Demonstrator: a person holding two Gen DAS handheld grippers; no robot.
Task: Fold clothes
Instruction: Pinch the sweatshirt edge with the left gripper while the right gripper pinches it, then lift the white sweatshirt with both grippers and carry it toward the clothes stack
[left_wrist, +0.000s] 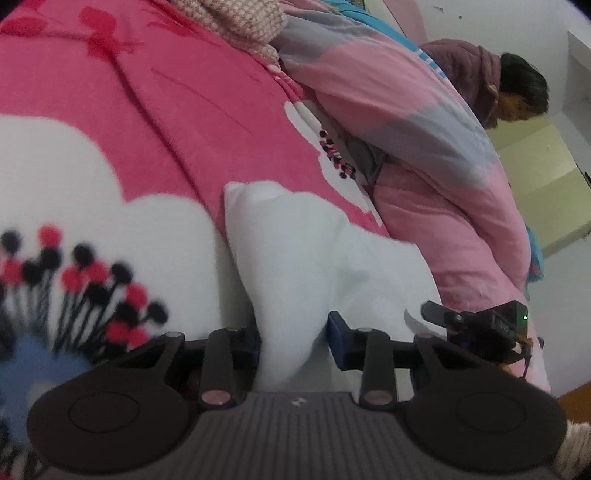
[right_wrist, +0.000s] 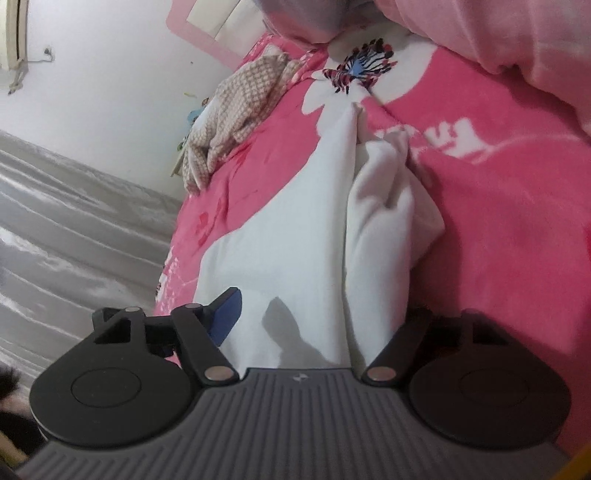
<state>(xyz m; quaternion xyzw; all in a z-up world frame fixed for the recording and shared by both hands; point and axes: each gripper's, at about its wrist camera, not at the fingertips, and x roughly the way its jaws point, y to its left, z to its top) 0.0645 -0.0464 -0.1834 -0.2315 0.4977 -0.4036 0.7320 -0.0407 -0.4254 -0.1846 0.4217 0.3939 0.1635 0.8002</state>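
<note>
A white garment (left_wrist: 314, 258) lies bunched on a pink flowered blanket (left_wrist: 166, 129). My left gripper (left_wrist: 295, 345) is shut on a gathered fold of it, and the cloth rises from between the blue pads (left_wrist: 338, 343). In the right wrist view the same white garment (right_wrist: 295, 240) stretches away in long folds. My right gripper (right_wrist: 321, 321) stands wide open at its near end. The cloth lies between the fingers and covers the right one; only the left blue pad (right_wrist: 225, 317) shows. The right gripper's body (left_wrist: 480, 328) is visible just right of the left gripper.
A pink and grey quilt (left_wrist: 424, 129) is heaped along the blanket's right side. A beige knit garment (right_wrist: 236, 110) lies near the far bed edge. A person (left_wrist: 517, 85) leans beyond the quilt. Grey shiny fabric (right_wrist: 55, 221) lies left of the bed.
</note>
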